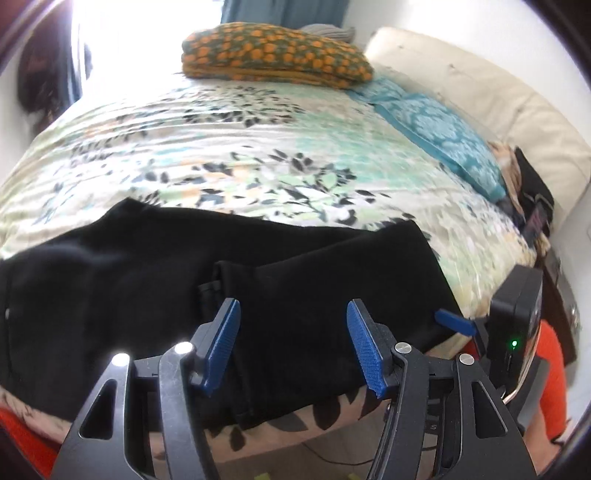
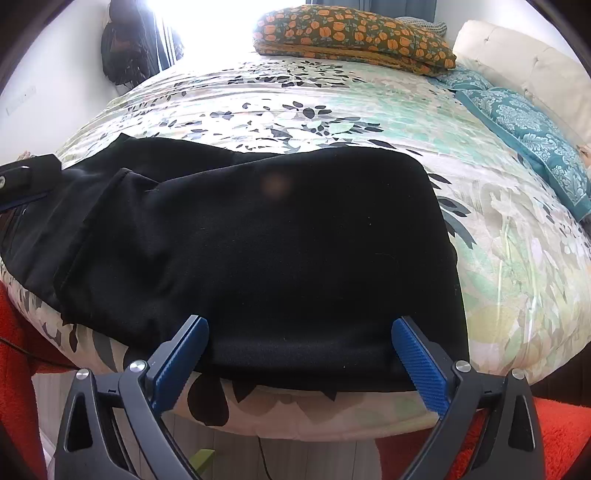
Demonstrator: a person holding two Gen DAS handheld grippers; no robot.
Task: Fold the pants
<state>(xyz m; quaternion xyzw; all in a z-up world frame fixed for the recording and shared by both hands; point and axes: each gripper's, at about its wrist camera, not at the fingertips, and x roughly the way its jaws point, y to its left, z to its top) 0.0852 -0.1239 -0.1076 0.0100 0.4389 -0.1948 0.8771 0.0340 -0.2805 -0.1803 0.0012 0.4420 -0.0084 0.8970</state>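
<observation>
Left gripper: the left gripper [image 1: 293, 343] hovers over the near edge of the bed, its blue-padded jaws spread wide with nothing between them but the black cloth lying below.
Right gripper: the right gripper [image 2: 301, 354] hangs at the near edge of the mattress, jaws parted just as wide and gripping nothing; its pads sit just short of the folded edge of the cloth.
Pants: the black pants [image 2: 258, 240] lie flat on the bed directly ahead of both grippers, along the near edge. Ahead of the right gripper a layer is doubled over, with a rounded corner to its far right and a hemmed opening to its left. From the left gripper's camera the pants [image 1: 147, 288] stretch off to its left, a hem edge showing just ahead of its left finger.
Other gripper in view: the right gripper [image 1: 456, 323] shows to the left gripper's right, one blue pad over the edge of the cloth.
Bed: a floral bedspread [image 2: 295, 110] in green, white and black runs beyond the pants.
Far side: an orange-patterned folded blanket [image 2: 351, 35] lies well ahead; a teal pillow [image 2: 532, 129] lies ahead to the right.
Floor: a red rug [image 2: 554, 435] shows below the right gripper.
</observation>
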